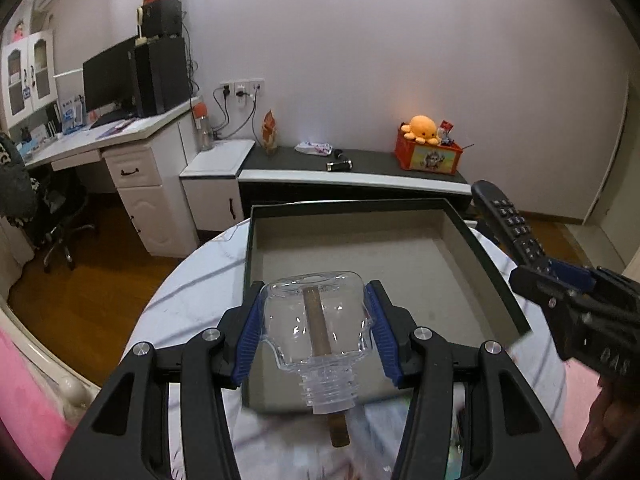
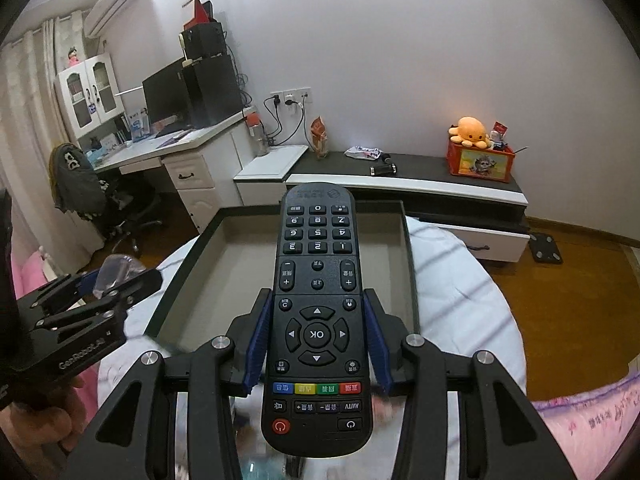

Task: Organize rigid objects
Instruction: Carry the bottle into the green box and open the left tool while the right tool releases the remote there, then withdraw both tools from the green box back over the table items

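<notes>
My left gripper (image 1: 316, 312) is shut on a clear plastic bottle (image 1: 318, 320) with a brown stick inside, its threaded neck pointing back toward the camera. It hangs above the near edge of a shallow dark-rimmed tray (image 1: 344, 206) with a grey floor. In the right wrist view my right gripper (image 2: 318, 328) is shut on a black remote control (image 2: 318, 300), buttons up, its far end over the same tray (image 2: 404, 240). The remote (image 1: 508, 220) and right gripper (image 1: 560, 276) show at the right of the left wrist view. The left gripper (image 2: 116, 276) shows at the left of the right view.
The tray lies on a round white striped cloth (image 1: 188, 292). Behind it runs a low black-topped cabinet (image 1: 360, 164) with an orange box and plush toy (image 1: 424, 136). A white desk with monitor (image 1: 108, 76) and an office chair (image 1: 60, 216) stand left. Pink bedding (image 2: 592, 412) lies near.
</notes>
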